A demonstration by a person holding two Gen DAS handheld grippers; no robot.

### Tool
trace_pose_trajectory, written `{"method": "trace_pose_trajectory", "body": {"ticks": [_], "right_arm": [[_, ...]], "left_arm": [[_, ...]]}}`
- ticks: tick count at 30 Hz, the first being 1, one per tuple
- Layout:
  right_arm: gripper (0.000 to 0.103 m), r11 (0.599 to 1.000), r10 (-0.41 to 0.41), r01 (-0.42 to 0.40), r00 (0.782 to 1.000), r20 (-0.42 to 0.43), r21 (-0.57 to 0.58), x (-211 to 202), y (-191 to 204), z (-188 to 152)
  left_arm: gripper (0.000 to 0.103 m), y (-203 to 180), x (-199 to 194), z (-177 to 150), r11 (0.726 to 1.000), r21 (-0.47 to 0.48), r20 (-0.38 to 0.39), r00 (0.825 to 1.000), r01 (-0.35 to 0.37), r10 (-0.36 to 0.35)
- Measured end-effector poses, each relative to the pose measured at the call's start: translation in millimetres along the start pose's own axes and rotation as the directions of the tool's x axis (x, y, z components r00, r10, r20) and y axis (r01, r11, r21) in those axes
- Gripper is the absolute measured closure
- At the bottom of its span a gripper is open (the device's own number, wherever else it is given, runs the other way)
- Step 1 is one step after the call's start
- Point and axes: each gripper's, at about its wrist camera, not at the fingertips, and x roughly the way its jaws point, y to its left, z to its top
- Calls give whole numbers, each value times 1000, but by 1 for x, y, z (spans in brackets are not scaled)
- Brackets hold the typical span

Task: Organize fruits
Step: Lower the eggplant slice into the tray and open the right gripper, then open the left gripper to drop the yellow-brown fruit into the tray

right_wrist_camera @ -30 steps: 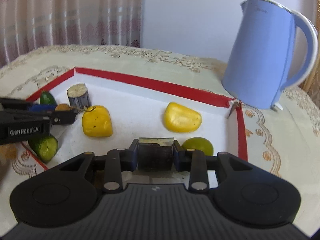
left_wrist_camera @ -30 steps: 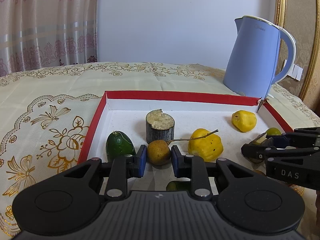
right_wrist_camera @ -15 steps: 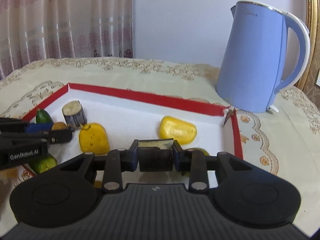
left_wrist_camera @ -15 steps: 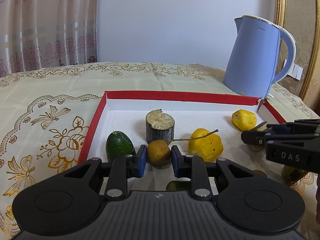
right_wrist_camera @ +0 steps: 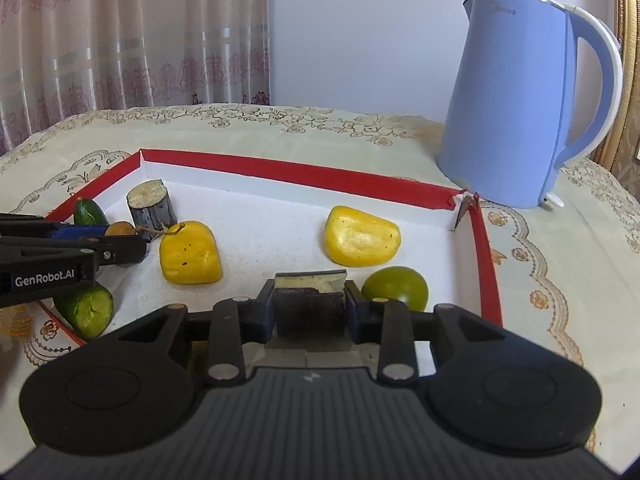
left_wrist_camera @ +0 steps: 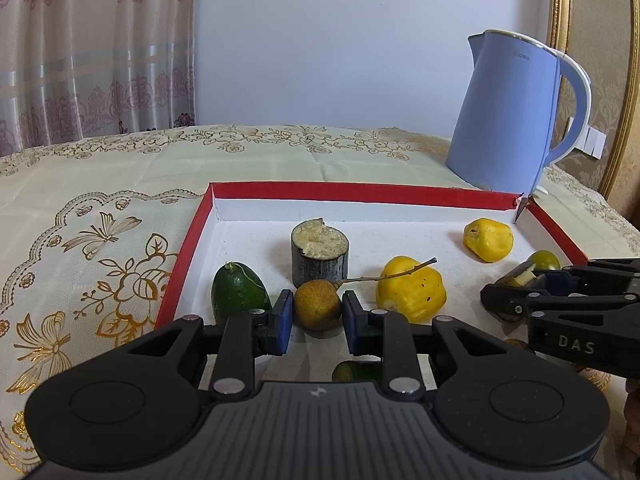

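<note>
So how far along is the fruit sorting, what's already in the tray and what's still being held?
Already lying in the red-edged tray: two yellow fruits, a green fruit, a dark green one and a cut cane stub. In hand: the left gripper is shut on a small brown fruit, the right gripper on a second cane piece. Left: setting both down; a cut green fruit sits at the tray's near edge.

Blue kettle on embroidered tablecloth — pink curtain behind
</note>
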Motion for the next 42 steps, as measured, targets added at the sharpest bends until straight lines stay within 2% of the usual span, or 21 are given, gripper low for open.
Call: {"method": "trace_pose_trajectory", "body": {"ticks": [3, 6, 8, 10, 11, 12, 15, 20, 22, 24, 25, 26, 28, 30, 33, 37, 40, 41, 42], "right_arm": [[69, 1000, 5, -5, 1000, 17, 12, -8, -4, 0], [48, 1000, 2, -5, 997, 74, 31, -25, -9, 1], [28, 999, 0, -6, 992, 130, 45, -41, -15, 1], [19, 998, -15, 4, 982, 190, 55, -60, -22, -1], [7, 997, -32, 18, 975, 218, 69, -68, -26, -3], [1, 996, -54, 32, 965, 255, 89, -78, -32, -6], [0, 985, -124, 74, 931, 342, 157, -106, -50, -25], [0, 940, -265, 148, 886, 380, 309, -129, -79, -60], [0, 913, -328, 199, 878, 348, 355, -128, -86, -70], [0, 883, -376, 259, 890, 260, 391, -120, -93, -67], [0, 870, -391, 291, 899, 196, 398, -113, -97, -66], [0, 853, -400, 336, 912, 88, 398, -99, -103, -61], [0, 840, -354, 367, 929, -110, 399, -70, -114, -56], [0, 871, -345, 370, 929, -134, 322, -55, -109, -52], [0, 873, -329, 350, 937, -120, 340, -49, -116, -57], [0, 873, -331, 352, 936, -119, 337, -47, -117, -60], [0, 872, -326, 344, 939, -111, 348, -52, -116, -55], [0, 872, -325, 343, 939, -110, 349, -51, -117, -56], [0, 872, -325, 342, 940, -108, 350, -57, -117, -54]], "left_arm": [[78, 0, 0, 0, 1000, 4, 1, 1000, -2, 2], [78, 0, 0, -1, 1000, 8, 3, 1000, -4, 4], [78, -1, 0, -1, 1000, 11, 5, 1000, -5, 5], [78, -1, 0, -1, 1000, 13, 6, 1000, -7, 7], [78, -1, 0, -1, 1000, 14, 7, 1000, -8, 8], [78, -1, 0, -1, 1000, 15, 7, 1000, -9, 9], [78, -2, 0, -2, 1000, 21, 9, 1000, -12, 12], [78, -5, 0, -3, 999, 35, 13, 1000, -25, 24], [78, -6, 0, -3, 999, 39, 13, 999, -30, 30], [78, -6, 0, -3, 998, 41, 13, 999, -40, 40], [78, -6, 0, -3, 998, 40, 13, 999, -43, 43], [77, -6, 0, -3, 998, 41, 14, 999, -48, 47], [78, -7, 1, -3, 997, 48, 13, 998, -59, 58], [78, -9, 1, -3, 995, 60, 14, 997, -74, 73], [78, -11, 0, -4, 993, 72, 20, 995, -96, 95], [77, -17, -6, -6, 987, 95, 33, 991, -130, 127], [77, -17, -16, -6, 985, 80, 45, 988, -152, 148], [76, -16, -20, -6, 985, 71, 51, 987, -155, 151], [70, -15, -24, -5, 985, 65, 55, 986, -159, 155]]}}
